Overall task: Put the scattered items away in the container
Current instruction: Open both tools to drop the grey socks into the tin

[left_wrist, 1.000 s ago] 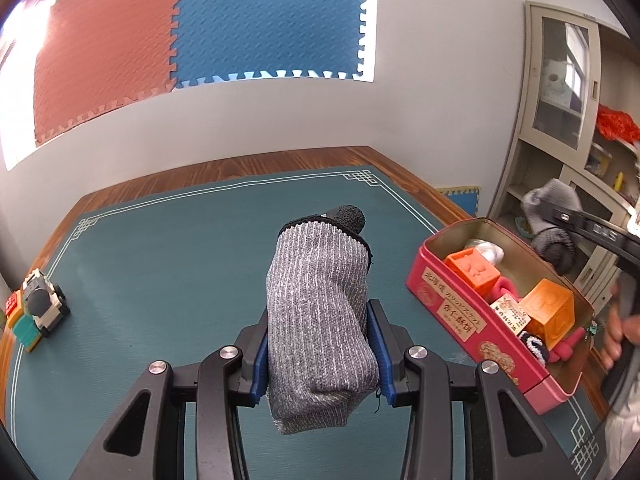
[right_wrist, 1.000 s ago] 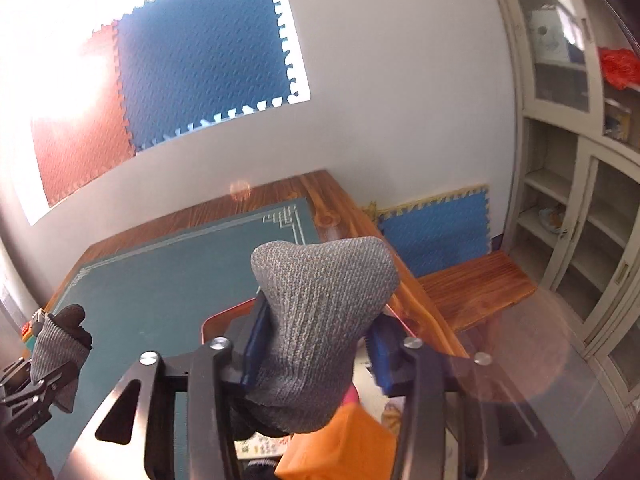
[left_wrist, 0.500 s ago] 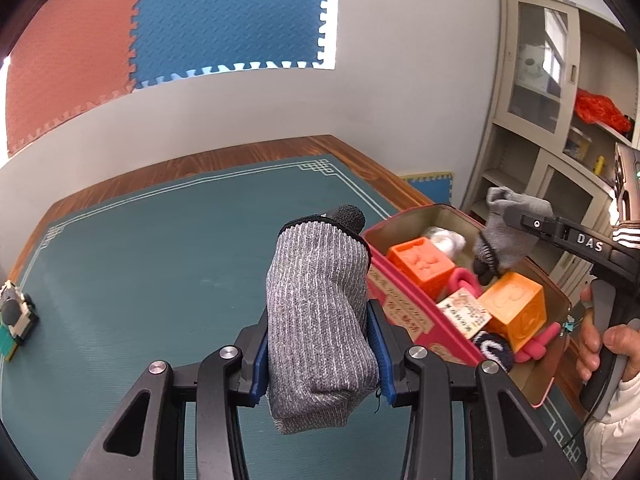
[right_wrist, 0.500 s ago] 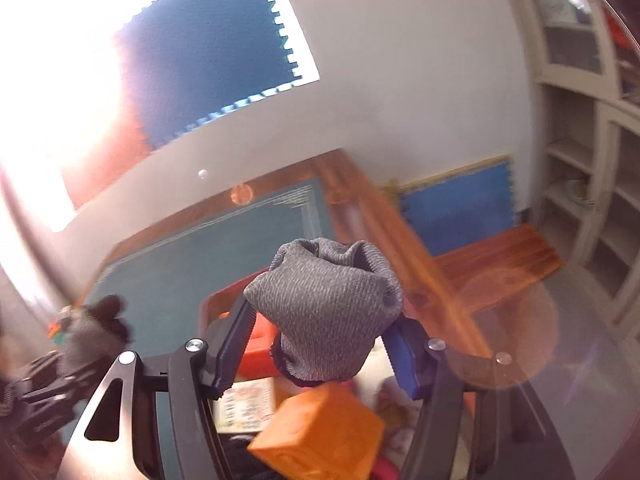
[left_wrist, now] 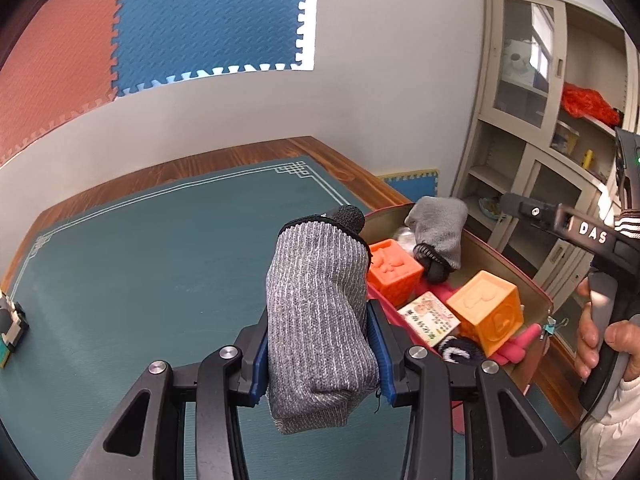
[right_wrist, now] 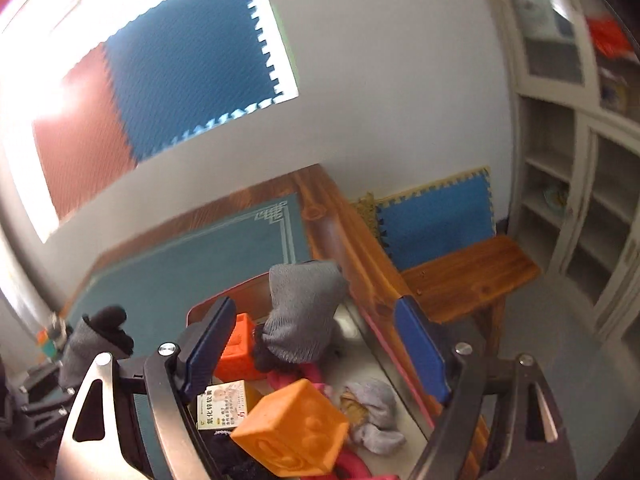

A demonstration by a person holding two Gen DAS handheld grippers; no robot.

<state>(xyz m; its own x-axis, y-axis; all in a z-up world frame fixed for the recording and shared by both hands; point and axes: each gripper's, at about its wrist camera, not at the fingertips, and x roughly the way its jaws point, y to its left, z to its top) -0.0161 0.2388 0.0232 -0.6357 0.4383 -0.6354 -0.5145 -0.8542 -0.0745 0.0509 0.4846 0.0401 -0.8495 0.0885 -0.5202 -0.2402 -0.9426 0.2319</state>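
My left gripper [left_wrist: 318, 320] is shut on a grey striped sock [left_wrist: 320, 312] with a black toe, held upright just left of the pink tin box [left_wrist: 508, 268]. In the right wrist view that sock [right_wrist: 86, 344] shows at the lower left. My right gripper [right_wrist: 316, 304] stands open over the pink tin box [right_wrist: 208, 306]. A second grey sock [right_wrist: 304, 312] with a dark cuff sits between the wide-apart blue pads [right_wrist: 212, 340], touching neither. That same sock [left_wrist: 440, 224] leans on an orange cube [left_wrist: 390, 266] at the back of the box.
The box also holds a larger orange cube [left_wrist: 488, 312], a printed card box [left_wrist: 428, 318], a dark sock [left_wrist: 456, 352], a pink toy [left_wrist: 516, 344] and a pale sock [right_wrist: 372, 412]. A toy car [left_wrist: 10, 320] sits at the mat's left edge. A person's hand [left_wrist: 600, 340], a bench [right_wrist: 460, 268] and cabinets [left_wrist: 540, 120] are to the right.
My right gripper has opened and let go of its grey sock, which now sits in the box. My left gripper has swung right, bringing the striped sock up to the box.
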